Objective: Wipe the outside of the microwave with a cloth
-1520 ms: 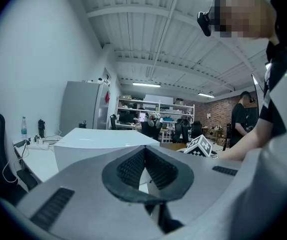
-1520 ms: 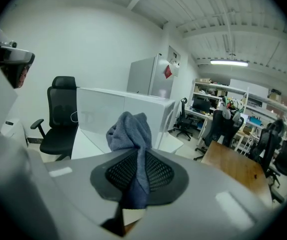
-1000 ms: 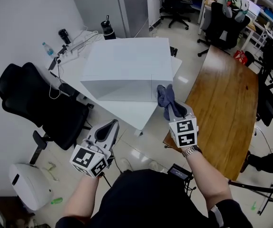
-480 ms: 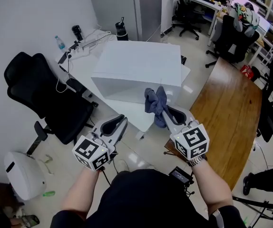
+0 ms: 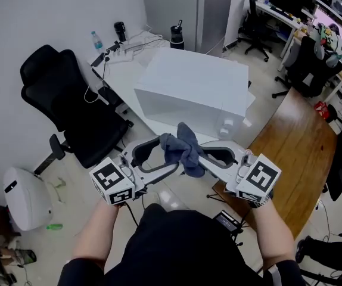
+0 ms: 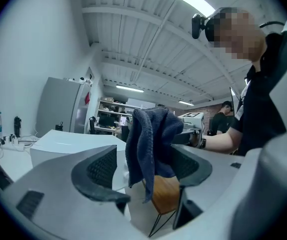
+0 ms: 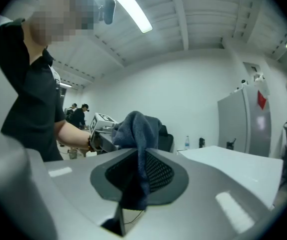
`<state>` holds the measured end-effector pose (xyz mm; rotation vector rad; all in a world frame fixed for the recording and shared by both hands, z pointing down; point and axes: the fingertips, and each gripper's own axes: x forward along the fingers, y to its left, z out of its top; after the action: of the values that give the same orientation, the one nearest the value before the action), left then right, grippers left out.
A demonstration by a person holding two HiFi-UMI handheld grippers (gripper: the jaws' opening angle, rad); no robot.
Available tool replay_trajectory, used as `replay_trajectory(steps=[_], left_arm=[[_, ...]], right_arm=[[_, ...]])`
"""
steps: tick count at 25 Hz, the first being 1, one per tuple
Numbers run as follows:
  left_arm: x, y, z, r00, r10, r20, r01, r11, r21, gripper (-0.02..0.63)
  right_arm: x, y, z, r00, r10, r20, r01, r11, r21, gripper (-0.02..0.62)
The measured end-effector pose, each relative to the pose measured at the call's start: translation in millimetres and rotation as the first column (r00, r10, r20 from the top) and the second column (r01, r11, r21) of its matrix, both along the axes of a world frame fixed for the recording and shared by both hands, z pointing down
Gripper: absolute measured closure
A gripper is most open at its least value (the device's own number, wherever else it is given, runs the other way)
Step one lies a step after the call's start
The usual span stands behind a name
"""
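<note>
Cloth (image 5: pixel 182 151) clenched in right claw (image 7: pixel 136 173) hangs between just-opened jaws of left claw (image 6: pixel 148 170), masking their tips.

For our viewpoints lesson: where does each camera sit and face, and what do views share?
Head view: head-mounted, facing down at microwave; both forearms show.
Left gripper view: on left tongs, just opened around the cloth; person's torso shows.
Right gripper view: on right tongs clamping the cloth; left forearm shows.
All share the cloth.

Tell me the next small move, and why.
Probably close the left gripper on the cloth: its jaws have just been opening, the cloth hangs between them, and the right gripper is clamped on it.
</note>
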<state>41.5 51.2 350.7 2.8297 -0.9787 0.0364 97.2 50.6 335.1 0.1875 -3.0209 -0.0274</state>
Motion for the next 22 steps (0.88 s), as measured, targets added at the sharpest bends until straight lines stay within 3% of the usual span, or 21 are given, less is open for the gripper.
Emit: replay_trajectory(steps=[4, 8, 12, 17, 22], left_arm=[[0, 10, -1, 0.996, 0.085, -0.001, -0.085, 0.996, -0.007, 0.284], [-4, 13, -2, 0.99, 0.142, -0.007, -0.142, 0.99, -0.003, 0.327], [-14, 11, 0, 0.983, 0.182, -0.035, -0.182, 0.983, -0.001, 0.46], [-41, -3, 4, 0.983, 0.171, -0.064, -0.171, 0.985, -0.005, 0.527], [-79, -30, 10, 0.995, 0.089, -0.048, -0.089, 0.996, 0.013, 0.565]], right_arm=[[-18, 17, 2, 0.987, -0.161, -0.023, 0.16, 0.987, -0.016, 0.548], [-37, 20, 5, 0.971, -0.234, -0.039, 0.233, 0.972, -0.03, 0.548], [-55, 10, 11, 0.965, -0.255, -0.063, 0.253, 0.967, -0.043, 0.548], [-81, -6, 15, 0.958, -0.271, -0.09, 0.266, 0.962, -0.059, 0.546], [-119, -33, 20, 0.972, -0.202, -0.12, 0.197, 0.979, -0.05, 0.536]])
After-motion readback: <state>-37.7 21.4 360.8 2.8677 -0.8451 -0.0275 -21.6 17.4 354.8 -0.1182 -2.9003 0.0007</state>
